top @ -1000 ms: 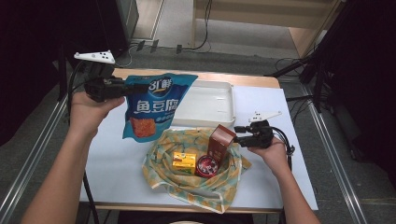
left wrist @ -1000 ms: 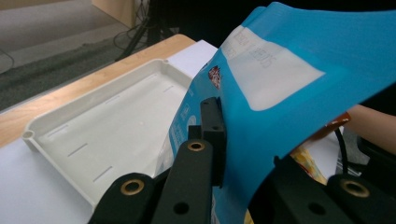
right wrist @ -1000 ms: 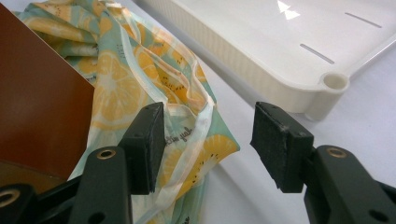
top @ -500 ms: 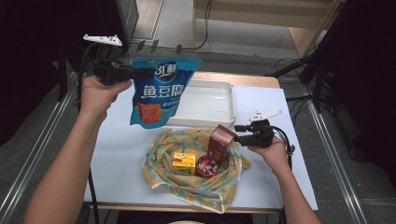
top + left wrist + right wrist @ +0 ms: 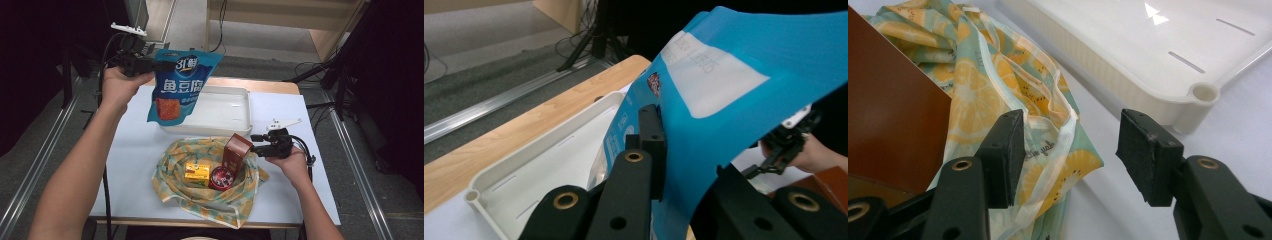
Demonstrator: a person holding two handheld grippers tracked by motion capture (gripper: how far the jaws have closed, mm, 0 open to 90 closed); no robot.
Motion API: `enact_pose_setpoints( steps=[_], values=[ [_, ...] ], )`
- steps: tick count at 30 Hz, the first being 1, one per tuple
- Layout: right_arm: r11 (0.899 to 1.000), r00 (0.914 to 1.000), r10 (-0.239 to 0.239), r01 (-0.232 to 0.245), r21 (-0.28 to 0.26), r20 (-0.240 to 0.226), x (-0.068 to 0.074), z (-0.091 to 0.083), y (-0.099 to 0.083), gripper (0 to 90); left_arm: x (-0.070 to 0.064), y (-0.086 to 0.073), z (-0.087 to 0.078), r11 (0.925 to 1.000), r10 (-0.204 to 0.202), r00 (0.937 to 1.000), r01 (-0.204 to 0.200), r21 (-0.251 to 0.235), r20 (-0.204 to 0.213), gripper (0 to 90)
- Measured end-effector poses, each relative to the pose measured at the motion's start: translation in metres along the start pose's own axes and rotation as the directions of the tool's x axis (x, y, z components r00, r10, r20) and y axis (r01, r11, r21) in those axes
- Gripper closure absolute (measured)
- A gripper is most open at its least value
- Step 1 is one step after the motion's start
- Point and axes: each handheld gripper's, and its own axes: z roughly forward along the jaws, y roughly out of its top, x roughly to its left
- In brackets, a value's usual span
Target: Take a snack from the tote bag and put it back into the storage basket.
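Grey flooring and dark stands surround a white worktop (image 5: 130, 165) with a pale wooden strip along its far edge. Above the far left corner, the left gripper (image 5: 150, 64) holds a large blue foil snack bag with white lettering (image 5: 181, 85) in the air; its jaws are pressed together on the bag's upper left corner, so the bag hangs down and to the right of the tool, its lower part over the left end of a shallow white plastic tray (image 5: 235, 112) that sits at the far middle of the worktop. In the left gripper view the bag's blue back (image 5: 734, 100) seems to curl over the jaws, with the tray (image 5: 524, 170) below. Near the right edge, the right gripper (image 5: 256, 143) hovers with jaws spread, nothing between them, just beside a brown upright carton (image 5: 236, 152) standing in a crumpled lemon-print cloth (image 5: 172, 170). A yellow box (image 5: 197, 172) and a round red tin (image 5: 221, 177) lie in the cloth too.
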Motion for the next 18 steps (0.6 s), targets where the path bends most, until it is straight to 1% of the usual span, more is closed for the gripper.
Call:
enact_pose_setpoints(
  steps=[2, 4, 6, 8, 10, 12, 13, 16, 18],
  values=[
    [1.0, 1.0, 0.004, -0.004, 0.003, -0.002, 0.001, 0.0, 0.0, 46.1, 0.004, 0.0, 0.006, 1.0, -0.007, 0.9999, 0.007, 0.002, 0.01, 90.0],
    [1.0, 1.0, 0.006, -0.006, 0.008, -0.003, 0.001, -0.001, 0.0, 46.1, 0.008, 0.001, 0.013, 0.9999, -0.01, 0.9999, 0.01, 0.002, 0.01, 90.0],
    [1.0, 1.0, -0.001, 0.001, 0.008, -0.002, 0.002, -0.001, -0.001, 46.1, 0.011, 0.001, 0.021, 0.9998, -0.017, 0.9998, 0.017, 0.004, 0.01, 90.0],
    [1.0, 1.0, 0.004, -0.004, 0.011, -0.003, 0.002, -0.001, -0.002, 46.1, 0.014, 0.0, 0.03, 0.9998, -0.018, 0.9998, 0.017, 0.007, 0.013, 90.0],
    [1.0, 1.0, 0.006, -0.006, 0.013, -0.002, 0.002, -0.001, -0.002, 46.1, 0.016, 0.0, 0.038, 0.9996, -0.028, 0.9994, 0.028, 0.009, 0.02, 90.0],
    [1.0, 1.0, 0.003, -0.003, 0.015, -0.006, 0.004, -0.001, -0.002, 46.1, 0.017, 0.0, 0.045, 0.9997, -0.022, 0.9993, 0.021, 0.011, 0.03, 90.0],
    [1.0, 1.0, -0.001, 0.001, 0.018, -0.001, 0.004, -0.001, -0.003, 46.1, 0.018, -0.001, 0.049, 0.9997, -0.025, 0.9992, 0.025, 0.007, 0.032, 90.0],
    [1.0, 1.0, -0.001, 0.001, 0.02, -0.003, 0.004, -0.001, -0.003, 46.1, 0.02, -0.001, 0.058, 0.9994, -0.034, 0.999, 0.034, 0.006, 0.03, 90.0],
    [1.0, 1.0, 0.0, 0.0, 0.019, -0.004, 0.004, -0.001, -0.004, 46.1, 0.022, -0.002, 0.064, 0.9994, -0.033, 0.9991, 0.033, -0.001, 0.026, 90.0]
  ],
)
